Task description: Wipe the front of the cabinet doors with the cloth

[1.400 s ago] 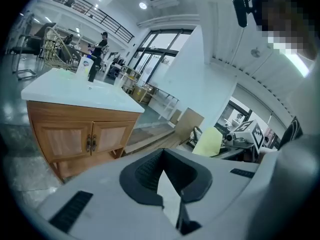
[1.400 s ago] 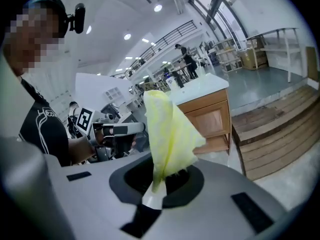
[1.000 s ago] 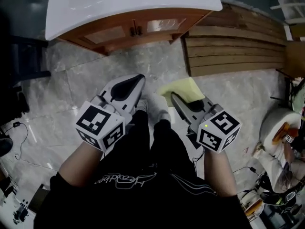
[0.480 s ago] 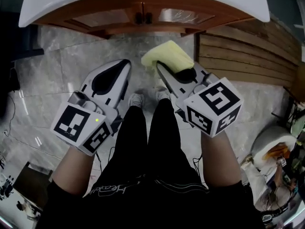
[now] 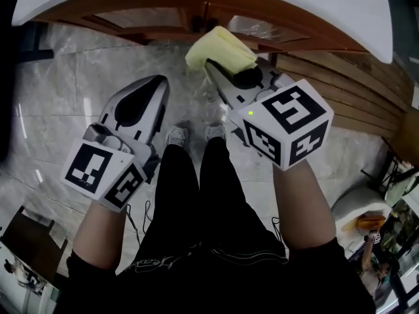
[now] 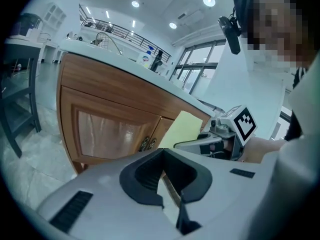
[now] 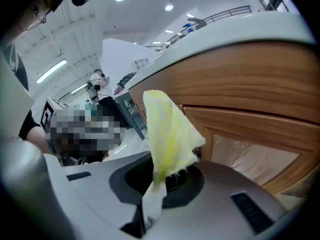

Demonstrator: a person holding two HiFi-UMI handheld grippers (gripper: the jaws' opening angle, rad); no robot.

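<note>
right gripper (image 5: 211, 69): fingers clamped on the one yellow cloth (image 5: 219, 48). the cloth's free end is carried ahead of the fingers, toward the upper centre of the head view. in the right gripper view it is seen standing up from the fingers, long axis roughly along them.

two cabinet doors (image 5: 141, 16) are counted under the white bench top (image 5: 366, 18), with a pair of handles (image 5: 196, 23) where they meet. the cloth is held just in front of the inner edge of the right-hand door. contact cannot be confirmed.

left gripper (image 5: 153, 89): fingers drawn together, nothing held, set lower left of the cloth and further back from the doors.

judgement: wiping is not yet started. the doors lie straight ahead of the right gripper, so a short push forward is called for.
</note>
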